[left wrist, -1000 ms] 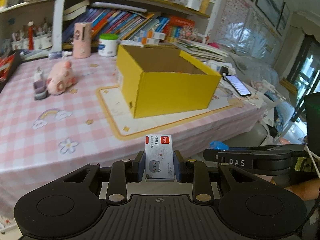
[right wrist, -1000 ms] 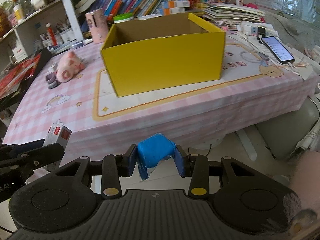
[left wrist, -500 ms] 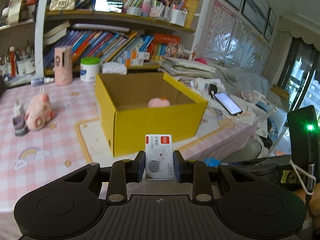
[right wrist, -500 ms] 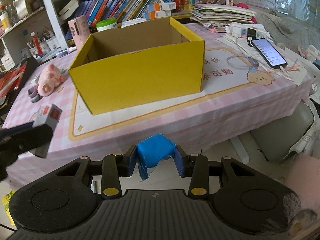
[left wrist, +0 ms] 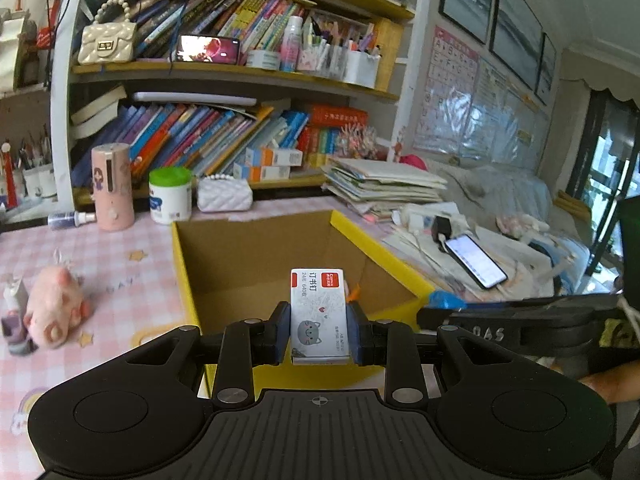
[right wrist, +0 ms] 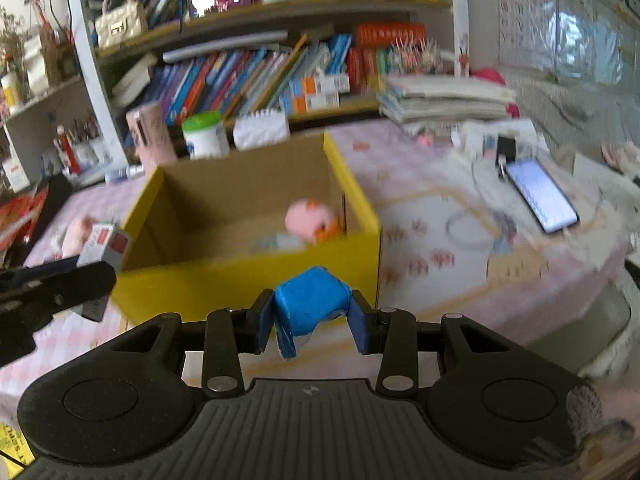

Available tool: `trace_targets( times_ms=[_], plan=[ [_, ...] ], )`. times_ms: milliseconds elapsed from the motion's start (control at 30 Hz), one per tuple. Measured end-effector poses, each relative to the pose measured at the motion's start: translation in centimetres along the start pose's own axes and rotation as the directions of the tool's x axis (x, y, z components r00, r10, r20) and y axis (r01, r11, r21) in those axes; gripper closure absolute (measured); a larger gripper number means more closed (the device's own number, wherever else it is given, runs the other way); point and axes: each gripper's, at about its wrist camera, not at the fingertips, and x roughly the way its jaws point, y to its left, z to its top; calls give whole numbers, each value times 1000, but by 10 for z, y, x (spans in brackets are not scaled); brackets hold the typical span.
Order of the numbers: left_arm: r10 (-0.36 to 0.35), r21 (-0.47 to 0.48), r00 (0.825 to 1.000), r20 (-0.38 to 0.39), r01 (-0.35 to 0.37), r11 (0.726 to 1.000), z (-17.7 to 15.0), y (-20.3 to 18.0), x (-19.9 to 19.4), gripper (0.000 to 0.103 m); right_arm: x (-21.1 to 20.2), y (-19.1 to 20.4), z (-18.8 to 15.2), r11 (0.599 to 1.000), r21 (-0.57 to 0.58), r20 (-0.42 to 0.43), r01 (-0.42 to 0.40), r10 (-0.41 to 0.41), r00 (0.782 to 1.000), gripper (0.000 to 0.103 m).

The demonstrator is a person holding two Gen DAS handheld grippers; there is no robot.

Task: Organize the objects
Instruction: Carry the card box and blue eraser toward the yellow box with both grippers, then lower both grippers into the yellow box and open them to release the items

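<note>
Hovering at the near rim of the yellow box (left wrist: pixel 384 256), the left gripper (left wrist: pixel 319 334) stood clamped on a small white staple box (left wrist: pixel 318 312), held upright between its pads, while the right gripper (right wrist: pixel 312 322) was closed on a blue block (right wrist: pixel 310 304), squeezed so that a loose flap hung beneath it. The yellow box sat near the front edge of the pink checked table (left wrist: pixel 120 280), open-topped, with a pink toy (right wrist: pixel 310 218) already lying in its far right corner. Risk noted: both tools crowded the same front wall, so a release made short of the rim would likely drop an item onto the table edge or floor. The right view was blurred.
</note>
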Motion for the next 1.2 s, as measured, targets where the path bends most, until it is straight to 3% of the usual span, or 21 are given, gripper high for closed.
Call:
trace_targets(
  times_ms=[233,467,800,1200],
  plan=[
    [42,-2,999,-21,-42,999,11,-3,37,75,30,-13,39,998,-40,24,-48,49,998,67],
    [101,13,991,-84,-100,995,9,0,71,75,67,-11,60,989,-95,-20,-111,110,994,67],
    [166,32,965,-202,-163,986,0,10,109,75,130,13,77,956,-210,-151,-207,178,972,67],
    [156,-4,961,-230,-161,987,0,14,118,75,190,48,83,895,-336,-332,-294,180,926,67]
  ],
)
